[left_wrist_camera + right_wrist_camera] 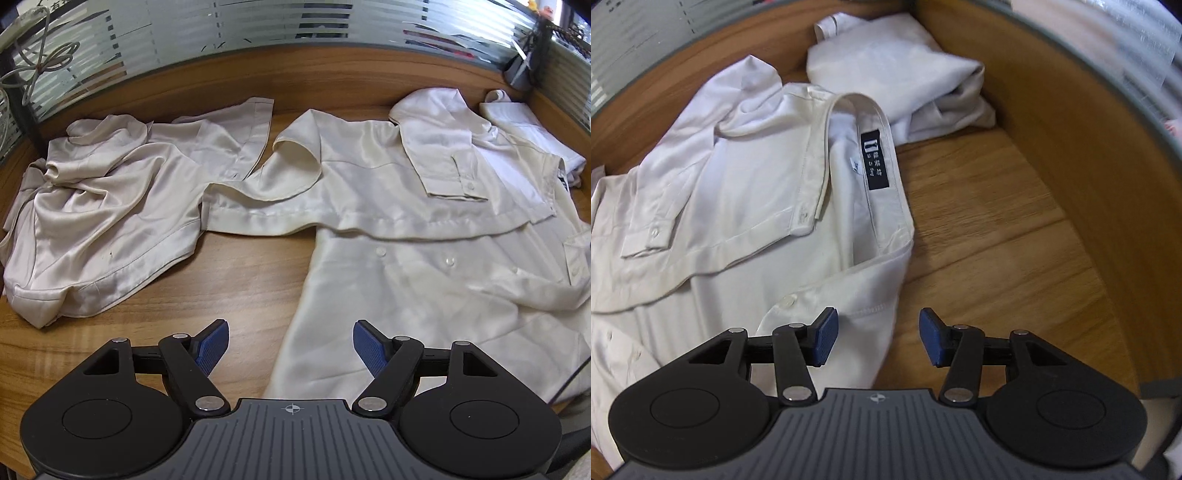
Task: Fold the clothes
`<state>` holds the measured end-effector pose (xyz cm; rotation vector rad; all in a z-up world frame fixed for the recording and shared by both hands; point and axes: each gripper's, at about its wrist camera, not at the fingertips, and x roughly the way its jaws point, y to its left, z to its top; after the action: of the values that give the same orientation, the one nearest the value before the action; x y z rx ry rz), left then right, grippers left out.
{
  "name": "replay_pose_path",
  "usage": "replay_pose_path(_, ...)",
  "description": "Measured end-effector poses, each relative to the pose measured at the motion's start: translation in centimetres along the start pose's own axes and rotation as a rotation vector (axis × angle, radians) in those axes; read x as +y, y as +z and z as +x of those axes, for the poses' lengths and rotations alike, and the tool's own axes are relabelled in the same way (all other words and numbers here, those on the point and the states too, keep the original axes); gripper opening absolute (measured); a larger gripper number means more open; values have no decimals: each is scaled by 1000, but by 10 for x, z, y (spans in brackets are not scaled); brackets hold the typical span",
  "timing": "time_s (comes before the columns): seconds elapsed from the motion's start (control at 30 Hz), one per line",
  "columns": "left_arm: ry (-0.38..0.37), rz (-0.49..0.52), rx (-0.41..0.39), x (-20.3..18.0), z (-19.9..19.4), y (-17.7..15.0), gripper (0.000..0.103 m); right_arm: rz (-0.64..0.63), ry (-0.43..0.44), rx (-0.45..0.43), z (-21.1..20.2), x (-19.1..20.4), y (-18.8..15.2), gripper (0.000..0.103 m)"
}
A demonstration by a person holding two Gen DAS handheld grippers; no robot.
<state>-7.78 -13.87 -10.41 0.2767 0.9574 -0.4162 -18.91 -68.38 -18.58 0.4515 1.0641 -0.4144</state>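
A: So, nearest first: how do the tools stand?

B: Left gripper (291, 345) is spread wide with nothing between its blue pads, hovering over the lower edge of the cream button-up shirt (424, 266). Right gripper (875, 336) is likewise parted and empty, low over that shirt's shoulder (827, 295), just short of the collar with its dark label (874, 159)

A: And the shirt itself?

B: It lies spread on the wooden desk (236, 266), buttons up, one side already laid over the front and a cuffed sleeve (448, 173) resting across the chest. I judge it partly folded, though the near half lies open and the hem end is loose

A: What else is waiting?

B: To the left, well apart from the grippers, a champagne satin top (103, 218) lies crumpled, clearly unfolded. Beyond the collar, in the far corner, a white garment (897, 74) sits in a rough bundle; folded or merely bunched, I cannot tell

A: And the room?

B: Wood-grain desktop with a raised wooden edge, a frosted striped glass partition (258, 26) behind it, and looped cables (40, 59) at the far left
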Motion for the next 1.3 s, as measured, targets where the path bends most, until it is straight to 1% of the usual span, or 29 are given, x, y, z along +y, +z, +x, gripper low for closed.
replay_pose_path(0.03, 4, -3, 2, -3, 1, 1, 77, -1, 8, 1, 4, 0, 1, 48)
replay_pose_path(0.07, 10, -3, 4, -5, 1, 2, 77, -6, 14, 0, 5, 2, 3, 39)
replay_pose_path(0.1, 19, 1, 4, -8, 1, 3, 77, -12, 20, -1, 7, 3, 4, 10)
replay_pose_path(0.13, 28, 3, 5, -10, 1, 4, 77, -18, 26, -3, 8, 4, 5, 7)
replay_pose_path(0.2, 39, -3, 8, -13, 1, 5, 77, -40, -2, -53, -4, 4, 10, 6)
replay_pose_path(0.27, 43, -13, 7, -14, -1, 6, 77, -58, -48, -98, -17, -2, 16, 6)
replay_pose_path(0.33, 47, -27, 7, -16, -1, 6, 77, -62, -110, -106, -21, -16, 23, 6)
replay_pose_path(0.47, 15, -90, 11, -18, 0, 8, 78, -71, -234, -121, -30, -45, 37, 6)
replay_pose_path(0.5, 2, -106, 14, -19, 2, 8, 78, -68, -250, -107, -27, -52, 40, 7)
replay_pose_path(0.57, -16, -126, 23, -21, 7, 8, 78, -70, -263, -68, -17, -56, 42, 10)
replay_pose_path(0.63, -25, -123, 28, -22, 13, 8, 78, -90, -271, -73, -16, -47, 42, 21)
replay_pose_path(0.67, -29, -119, 30, -23, 16, 8, 78, -103, -274, -80, -17, -42, 43, 25)
replay_pose_path(0.7, -33, -117, 33, -23, 18, 7, 78, -117, -275, -93, -19, -35, 42, 34)
replay_pose_path(0.73, -40, -116, 34, -22, 21, 7, 78, -128, -264, -107, -23, -28, 42, 39)
replay_pose_path(0.8, -54, -122, 40, -19, 27, 6, 78, -146, -228, -129, -31, -13, 43, 43)
replay_pose_path(0.93, -77, -152, 67, -14, 47, 6, 78, -205, -147, -145, -46, 19, 45, 47)
replay_pose_path(1.1, -126, -247, 86, -4, 67, 9, 74, -277, -68, -153, -58, 55, 47, 51)
replay_pose_path(1.13, -139, -263, 86, -3, 69, 10, 71, -287, -57, -154, -59, 60, 47, 52)
replay_pose_path(1.2, -181, -277, 85, -3, 73, 13, 53, -307, -39, -151, -64, 72, 45, 54)
replay_pose_path(1.23, -205, -281, 84, -4, 75, 14, 36, -316, -32, -148, -66, 77, 43, 54)
replay_pose_path(1.27, -232, -281, 84, -6, 77, 15, 16, -326, -24, -146, -67, 82, 42, 54)
replay_pose_path(1.3, -262, -275, 82, -9, 77, 16, 8, -334, -20, -142, -68, 85, 41, 54)
